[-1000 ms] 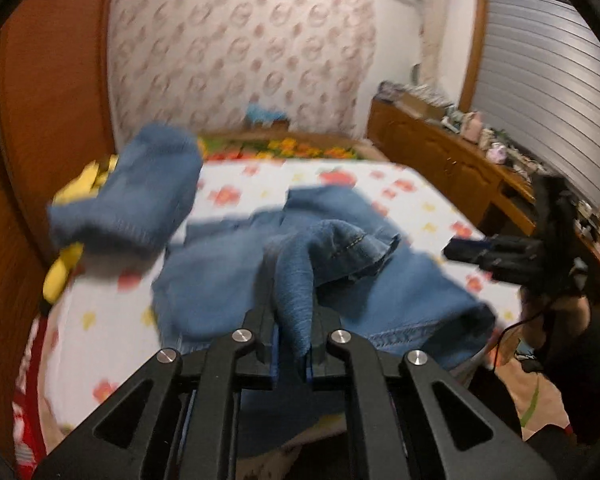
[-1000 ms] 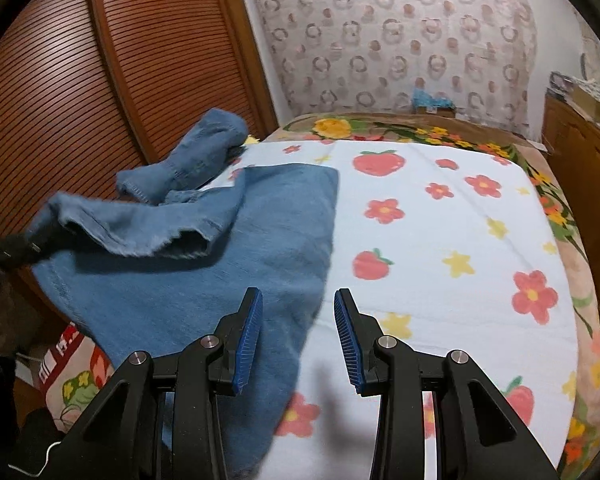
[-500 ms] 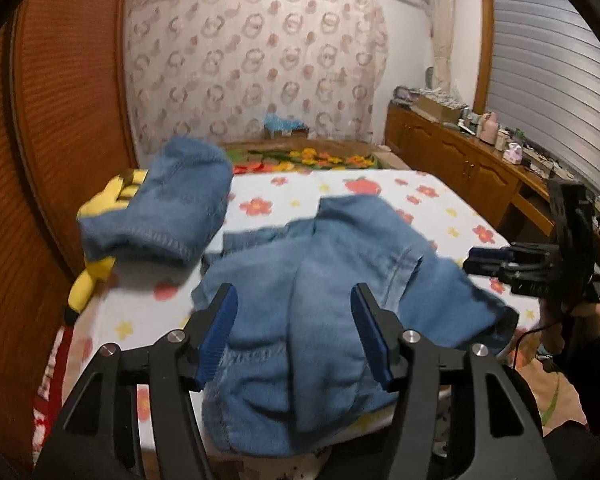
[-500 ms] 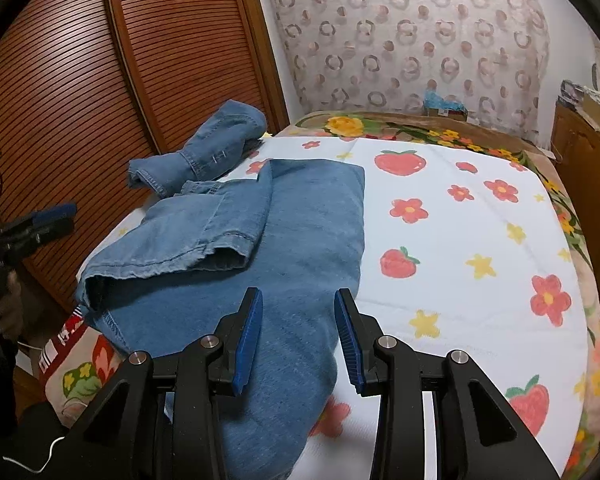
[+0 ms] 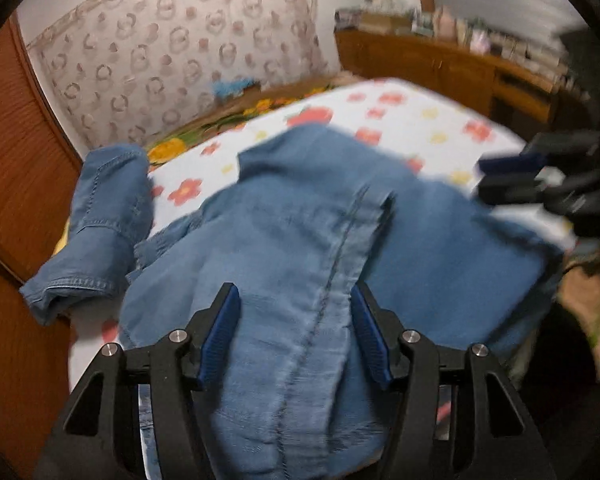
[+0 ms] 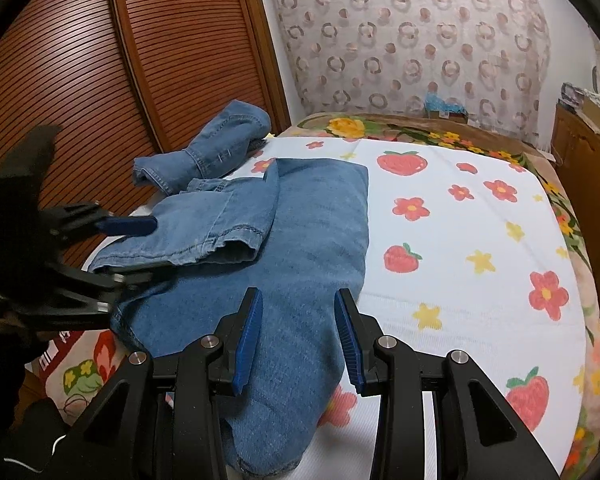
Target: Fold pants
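Left wrist view: the left gripper (image 5: 294, 332) hangs spread just above the blue denim pants (image 5: 300, 240), its blue pads (image 5: 220, 332) either side of a stitched seam and not pressing the cloth. The pants lie across the near edge of the bed (image 5: 420, 120), over a white sheet printed with flowers and strawberries. A second denim garment (image 5: 100, 216) sits bunched at the bed's left edge, against the brown slatted wardrobe (image 5: 16, 152). The right gripper (image 5: 540, 176) shows blurred at the bed's right edge.

Right wrist view: the right gripper (image 6: 299, 336) is parted with nothing between its pads, poised over the folded pants (image 6: 300, 240) at the bed's (image 6: 480, 300) near-left corner. A turned-over leg hem lies on top. The left gripper (image 6: 140, 248) straddles the pants' left edge. The second denim garment (image 6: 216, 144) lies beyond, beside the wardrobe (image 6: 100, 60).
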A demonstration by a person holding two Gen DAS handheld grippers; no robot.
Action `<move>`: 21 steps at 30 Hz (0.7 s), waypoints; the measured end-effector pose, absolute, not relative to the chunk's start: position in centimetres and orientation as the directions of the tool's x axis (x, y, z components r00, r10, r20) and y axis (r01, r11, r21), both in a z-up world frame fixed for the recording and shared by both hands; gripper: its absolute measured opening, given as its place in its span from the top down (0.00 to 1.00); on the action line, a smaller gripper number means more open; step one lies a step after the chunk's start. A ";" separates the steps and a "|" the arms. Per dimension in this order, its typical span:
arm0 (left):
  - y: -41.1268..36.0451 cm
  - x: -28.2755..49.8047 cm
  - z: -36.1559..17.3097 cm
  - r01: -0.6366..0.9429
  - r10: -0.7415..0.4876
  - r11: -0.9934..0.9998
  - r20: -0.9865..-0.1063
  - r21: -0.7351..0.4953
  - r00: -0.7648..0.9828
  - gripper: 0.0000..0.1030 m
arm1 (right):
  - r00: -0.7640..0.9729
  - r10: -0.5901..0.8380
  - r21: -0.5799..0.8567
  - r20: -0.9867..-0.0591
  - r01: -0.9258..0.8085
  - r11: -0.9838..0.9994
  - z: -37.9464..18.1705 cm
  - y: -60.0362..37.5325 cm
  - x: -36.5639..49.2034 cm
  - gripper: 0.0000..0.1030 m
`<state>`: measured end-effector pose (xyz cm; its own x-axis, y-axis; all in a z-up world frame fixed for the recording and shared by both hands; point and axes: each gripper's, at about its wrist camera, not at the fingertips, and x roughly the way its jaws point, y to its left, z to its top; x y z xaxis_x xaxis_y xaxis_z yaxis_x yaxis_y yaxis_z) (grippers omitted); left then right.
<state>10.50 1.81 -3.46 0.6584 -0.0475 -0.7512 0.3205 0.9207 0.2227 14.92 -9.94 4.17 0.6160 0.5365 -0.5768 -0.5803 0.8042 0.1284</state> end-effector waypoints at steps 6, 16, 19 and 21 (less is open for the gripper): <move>5.3 10.1 -1.3 0.270 -0.131 0.958 -0.697 0.093 0.705 0.83 | 0.611 0.538 0.135 -0.581 -0.579 0.804 3.9 -9.7 15.2 0.63; 16.5 10.0 -0.3 0.016 -0.059 0.998 -0.697 -0.068 0.715 0.76 | 0.607 0.537 0.131 -0.586 -0.583 0.802 3.8 -9.2 15.3 0.63; 17.1 9.7 -0.7 -0.016 -0.033 0.998 -0.705 -0.063 0.708 0.59 | 0.606 0.536 0.133 -0.588 -0.581 0.803 3.8 -9.0 15.3 0.63; 17.8 9.1 -0.8 -0.041 -0.021 0.996 -0.694 -0.073 0.719 0.45 | 0.605 0.534 0.132 -0.591 -0.581 0.803 3.7 -8.9 15.3 0.62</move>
